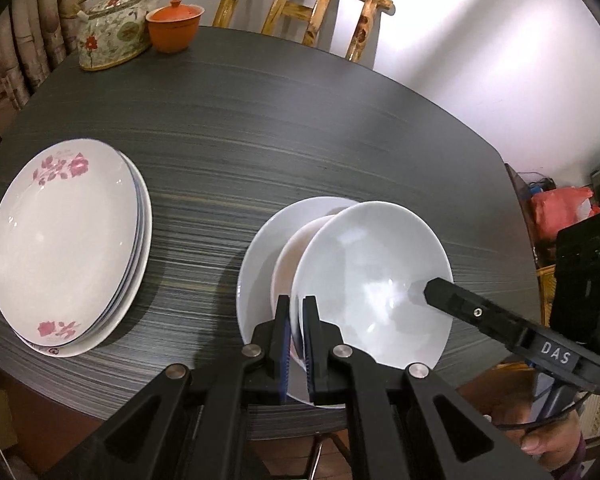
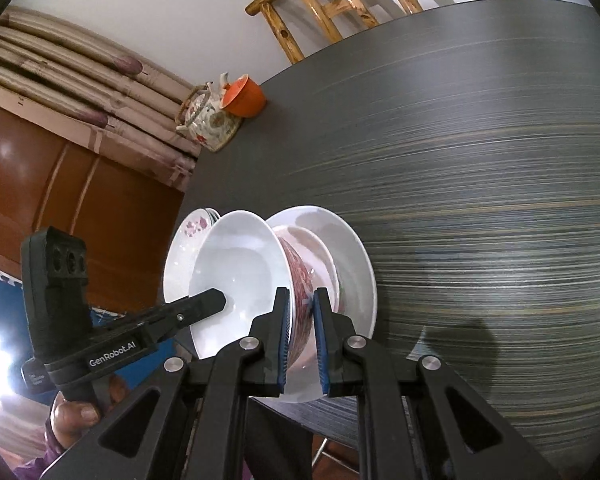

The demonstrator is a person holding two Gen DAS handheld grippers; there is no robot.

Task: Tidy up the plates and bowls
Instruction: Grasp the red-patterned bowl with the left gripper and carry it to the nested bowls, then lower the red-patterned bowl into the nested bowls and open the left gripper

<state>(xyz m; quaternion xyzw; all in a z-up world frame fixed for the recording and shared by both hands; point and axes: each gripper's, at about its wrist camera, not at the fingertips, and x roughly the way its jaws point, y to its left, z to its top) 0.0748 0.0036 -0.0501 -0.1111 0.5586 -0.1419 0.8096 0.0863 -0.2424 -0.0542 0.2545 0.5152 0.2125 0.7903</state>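
The left wrist view alone shows the stack of white shallow plates with pink flower prints [image 1: 66, 240] in full, lying flat well off to the left of the left claw [image 1: 296, 344]; the right wrist view catches only a sliver of that stack [image 2: 188, 236] behind the bowl. Only the right wrist view shows the red pattern on the outside of the red-patterned porcelain bowl [image 2: 300, 280]; from the left it reads as a pale pinkish rim [image 1: 296, 248].

The left claw is clamped on the near rim of the plain white deep bowl [image 1: 364, 280], pads pressed together on the thin wall. The right claw [image 2: 302, 336] is clamped on the rim of the red-patterned bowl, which sits inside a wide plain white bowl [image 2: 352, 256] resting on the dark wood-grain tabletop [image 1: 260, 128]. The white deep bowl hangs tilted just beside the patterned one, their rims close; whether they touch I cannot tell.

The bowls sit near the tabletop's front edge, right under both claws. Beyond them the tabletop runs bare to the far side, where a flowered ceramic teapot [image 1: 114, 28] and an orange lidded cup [image 1: 174, 26] stand before a wooden chair [image 1: 304, 8].
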